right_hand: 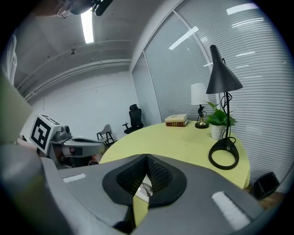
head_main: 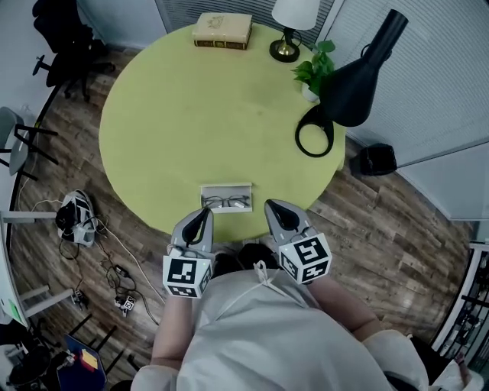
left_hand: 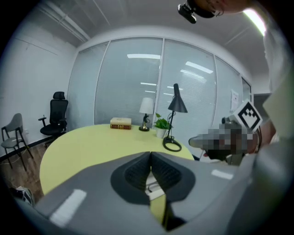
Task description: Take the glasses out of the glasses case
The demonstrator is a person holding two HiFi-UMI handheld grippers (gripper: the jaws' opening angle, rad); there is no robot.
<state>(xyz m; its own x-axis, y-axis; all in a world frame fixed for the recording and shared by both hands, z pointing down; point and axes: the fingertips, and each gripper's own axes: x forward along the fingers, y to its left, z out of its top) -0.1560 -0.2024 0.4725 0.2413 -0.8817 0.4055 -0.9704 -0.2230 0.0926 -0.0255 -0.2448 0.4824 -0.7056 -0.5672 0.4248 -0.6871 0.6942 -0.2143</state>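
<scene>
An open white glasses case point(head_main: 226, 198) lies near the front edge of the round yellow-green table point(head_main: 191, 114). Dark-framed glasses point(head_main: 226, 202) rest inside it. My left gripper point(head_main: 200, 221) hangs just below and left of the case, off the table edge, with its jaws shut and empty. My right gripper point(head_main: 280, 214) is to the right of the case, also shut on nothing. Between the closed pads in the left gripper view only a sliver of the case point(left_hand: 153, 187) shows. The right gripper view gives a sliver of the glasses point(right_hand: 145, 187).
A black desk lamp point(head_main: 348, 84) with a ring base stands at the table's right. A potted plant point(head_main: 313, 70), a small white-shaded lamp point(head_main: 290, 23) and a book point(head_main: 222, 30) sit at the far side. Office chairs and cables lie on the floor at left.
</scene>
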